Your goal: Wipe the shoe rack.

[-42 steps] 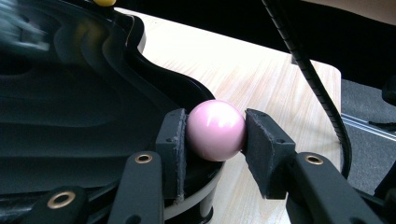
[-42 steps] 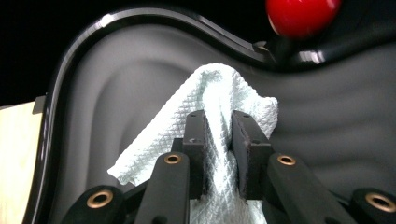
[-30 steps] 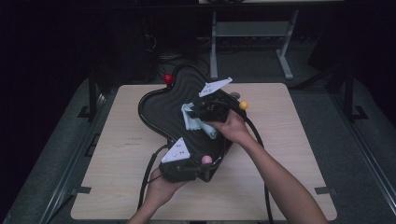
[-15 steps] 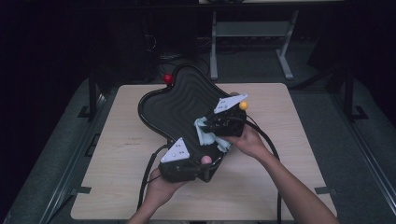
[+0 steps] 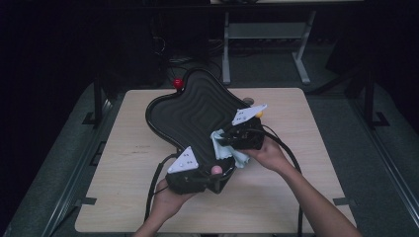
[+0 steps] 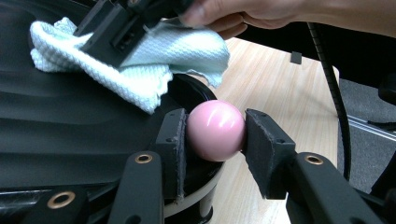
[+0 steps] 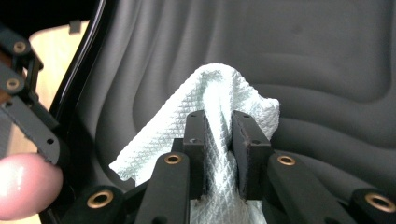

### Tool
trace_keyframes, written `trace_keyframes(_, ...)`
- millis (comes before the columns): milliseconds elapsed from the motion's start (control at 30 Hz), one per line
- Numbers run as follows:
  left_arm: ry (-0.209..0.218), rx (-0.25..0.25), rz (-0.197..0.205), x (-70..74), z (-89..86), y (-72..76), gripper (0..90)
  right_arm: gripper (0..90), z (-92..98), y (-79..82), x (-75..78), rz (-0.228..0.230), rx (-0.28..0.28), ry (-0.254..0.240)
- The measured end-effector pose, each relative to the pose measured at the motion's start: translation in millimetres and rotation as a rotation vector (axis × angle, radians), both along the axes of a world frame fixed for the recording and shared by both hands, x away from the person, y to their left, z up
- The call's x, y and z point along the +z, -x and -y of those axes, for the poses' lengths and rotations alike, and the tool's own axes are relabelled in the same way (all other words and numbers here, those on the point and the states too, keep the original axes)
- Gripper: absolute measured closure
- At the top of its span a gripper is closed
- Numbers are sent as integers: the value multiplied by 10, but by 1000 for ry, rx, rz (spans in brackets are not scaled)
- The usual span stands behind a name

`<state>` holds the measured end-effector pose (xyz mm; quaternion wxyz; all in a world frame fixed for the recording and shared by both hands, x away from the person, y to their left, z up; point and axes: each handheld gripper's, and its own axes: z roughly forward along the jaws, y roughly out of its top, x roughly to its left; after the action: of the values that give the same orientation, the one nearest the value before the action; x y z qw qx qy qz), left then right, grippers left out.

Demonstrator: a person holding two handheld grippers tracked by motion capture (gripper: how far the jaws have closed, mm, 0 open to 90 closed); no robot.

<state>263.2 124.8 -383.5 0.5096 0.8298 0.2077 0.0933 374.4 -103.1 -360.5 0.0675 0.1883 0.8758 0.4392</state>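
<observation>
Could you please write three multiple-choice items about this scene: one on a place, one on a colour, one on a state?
1. Where does the pale waffle-weave cloth lie?
A. on the black ribbed wavy-edged tray
B. on the floor
C. on a shelf

2. What colour is the glossy ball between the left gripper pads?
A. green
B. pink
C. blue

3. What state is the right gripper in?
A. wide open and holding nothing
B. shut on a pen
C. shut on the cloth

Answers: 1 A, the cloth rests on the tray's ridges; 2 B, the left gripper view shows it pink; 3 C, the cloth is pinched between its pads.
</observation>
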Motion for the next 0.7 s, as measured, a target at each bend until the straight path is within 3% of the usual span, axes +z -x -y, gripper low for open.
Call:
trace_keyframes(33, -1, 3, 0, 1, 2, 2, 600, 767, 17, -33, 3, -18, 1, -8)
trace_keyframes(200, -3, 4, 5, 2, -3, 8, 600, 767, 201, -212, -25, -39, -102, -27)
trace_keyframes(367, 3, 2, -3, 1, -19, 14, 600, 765, 126, -80, -36, -25, -61, -28)
trace_keyframes(433, 3, 2, -3, 2, -19, 13, 600, 766, 136, -101, -30, -31, -55, -25)
trace_keyframes(600, -4, 4, 2, 5, -23, 16, 600, 766, 328, -291, -50, -46, -156, -25)
trace_keyframes(700, 0, 4, 1, 3, -45, 25, 600, 765, 283, -222, -52, -48, -123, -22)
